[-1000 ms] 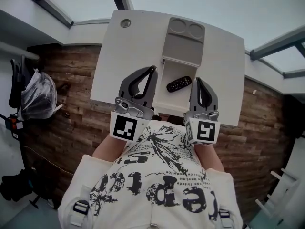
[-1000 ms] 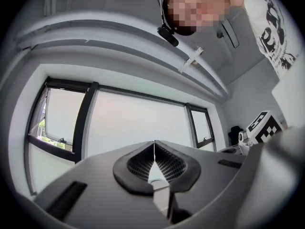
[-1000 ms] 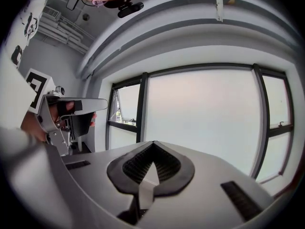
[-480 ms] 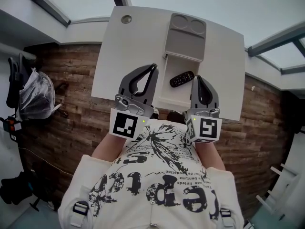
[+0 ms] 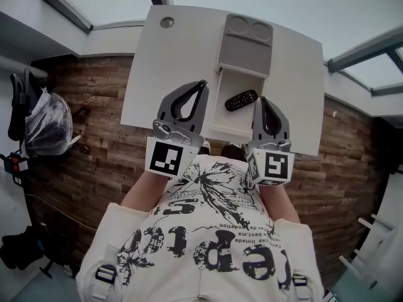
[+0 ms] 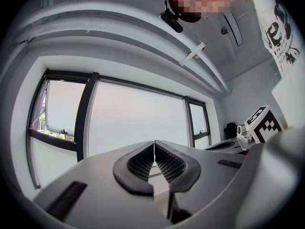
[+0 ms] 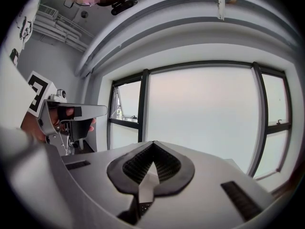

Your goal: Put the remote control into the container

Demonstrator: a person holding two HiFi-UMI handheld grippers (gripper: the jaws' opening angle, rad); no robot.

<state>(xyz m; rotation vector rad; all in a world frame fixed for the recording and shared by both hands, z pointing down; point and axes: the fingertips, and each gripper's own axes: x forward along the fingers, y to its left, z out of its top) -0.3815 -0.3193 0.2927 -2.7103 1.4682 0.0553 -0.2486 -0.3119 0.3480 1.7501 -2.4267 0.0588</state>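
Observation:
In the head view the black remote control lies slantwise in the white open compartment of the grey container on the white table; I cannot tell whether it rests inside or across the rim. My left gripper is shut and empty, held above the table's near edge, left of the remote. My right gripper is shut and empty too, just right of the remote. Both gripper views look at windows, with the left gripper and the right gripper closed on nothing.
The container has two round cup recesses at its far end. A round hole sits in the table's far left corner. Wood flooring surrounds the table, with a bag at the left. The left gripper's body shows in the right gripper view.
The table, container and remote have drifted slightly up and right in the head view. Both grippers stay shut and keep nearly the same place.

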